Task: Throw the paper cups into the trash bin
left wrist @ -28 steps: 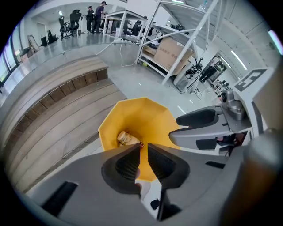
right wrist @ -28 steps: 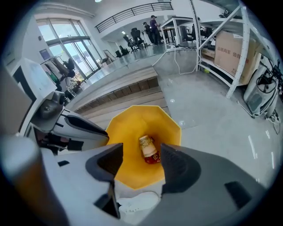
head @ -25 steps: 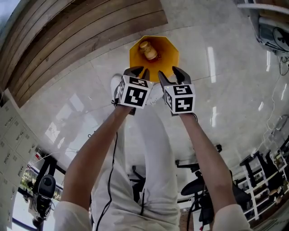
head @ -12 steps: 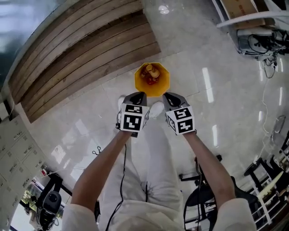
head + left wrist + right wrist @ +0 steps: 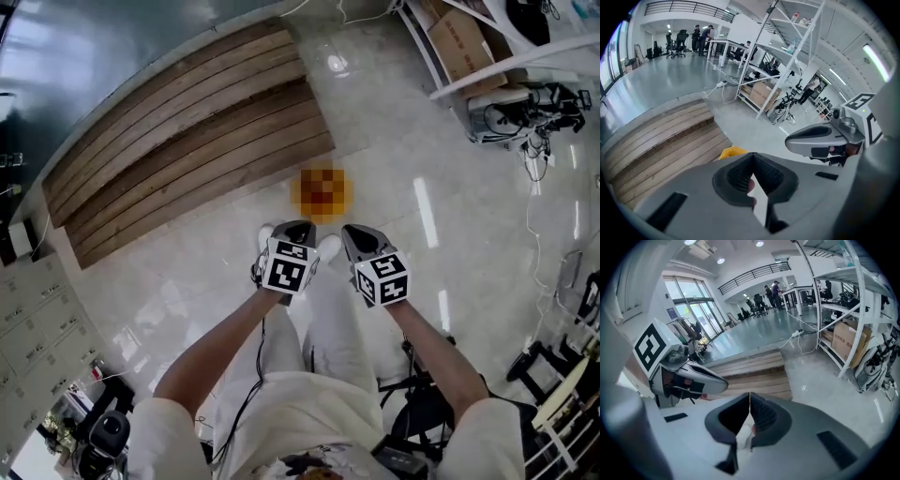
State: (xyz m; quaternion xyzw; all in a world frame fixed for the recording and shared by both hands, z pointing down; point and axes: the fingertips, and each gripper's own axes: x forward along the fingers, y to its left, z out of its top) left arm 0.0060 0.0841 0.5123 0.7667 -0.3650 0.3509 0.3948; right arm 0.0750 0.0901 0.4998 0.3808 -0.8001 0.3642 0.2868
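Observation:
The yellow trash bin (image 5: pixel 322 192) stands on the pale floor beyond my shoes, far below; a blur lies over it and what is inside cannot be made out. Its rim (image 5: pixel 732 152) peeks over the jaws in the left gripper view. My left gripper (image 5: pixel 298 226) hangs high above the bin's near side, its jaws (image 5: pixel 753 154) met at the tips with nothing between them. Beside it, my right gripper (image 5: pixel 354 232) has just been closing; its jaws (image 5: pixel 749 394) are together and empty. No paper cup shows in either gripper.
Wooden steps (image 5: pixel 187 141) run along the floor behind the bin. A metal shelving rack (image 5: pixel 487 56) with cardboard boxes and equipment stands at the upper right. My legs and white shoes (image 5: pixel 328 247) are under the grippers. Chairs and gear crowd the lower corners.
Both grippers have risen well above the bin, which now looks smaller and farther off. The right gripper's jaws, spread over the bin a second ago, have closed.

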